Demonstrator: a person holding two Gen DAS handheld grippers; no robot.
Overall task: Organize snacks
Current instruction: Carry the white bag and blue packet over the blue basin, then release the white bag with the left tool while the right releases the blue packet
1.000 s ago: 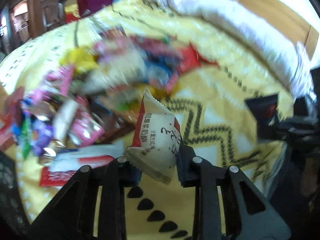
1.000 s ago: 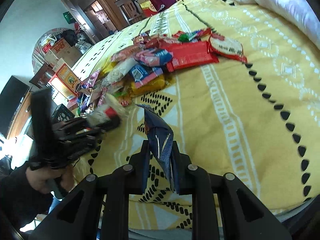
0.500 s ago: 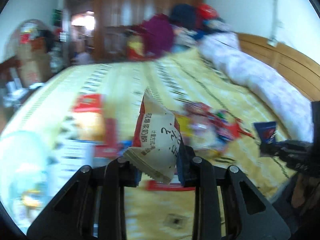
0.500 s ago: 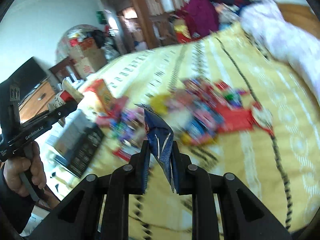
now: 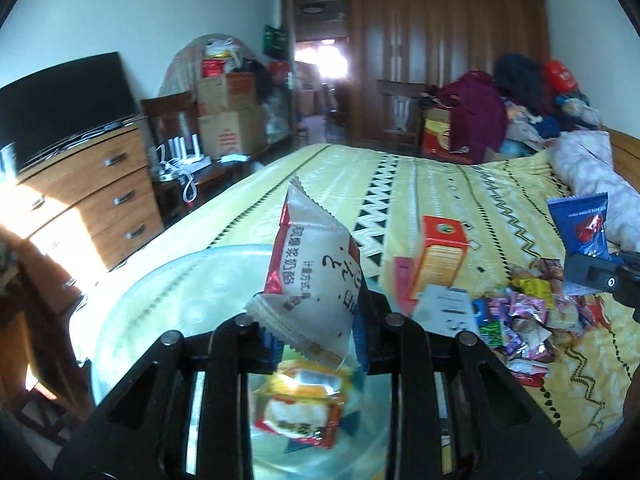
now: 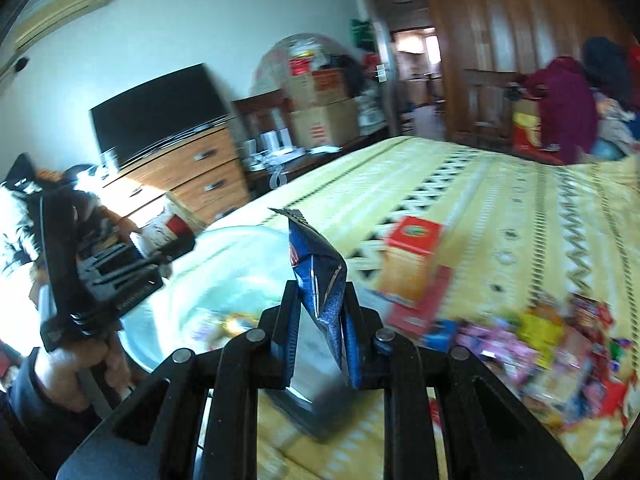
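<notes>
Both tongs clamped — left tongs (image 5: 316,330) pinching white packet (image 5: 316,276), right tongs (image 6: 320,332) blue packet (image 6: 320,276).

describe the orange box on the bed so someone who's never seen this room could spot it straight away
Start at the bed with the yellow patterned bedspread. Near its middle, between the clear plastic tub and the heap of small colourful snack packets, stands the orange cardboard box with a red top. It is the only rigid, upright box there; everything next to it is loose, crinkly wrappers lying flat.
</notes>
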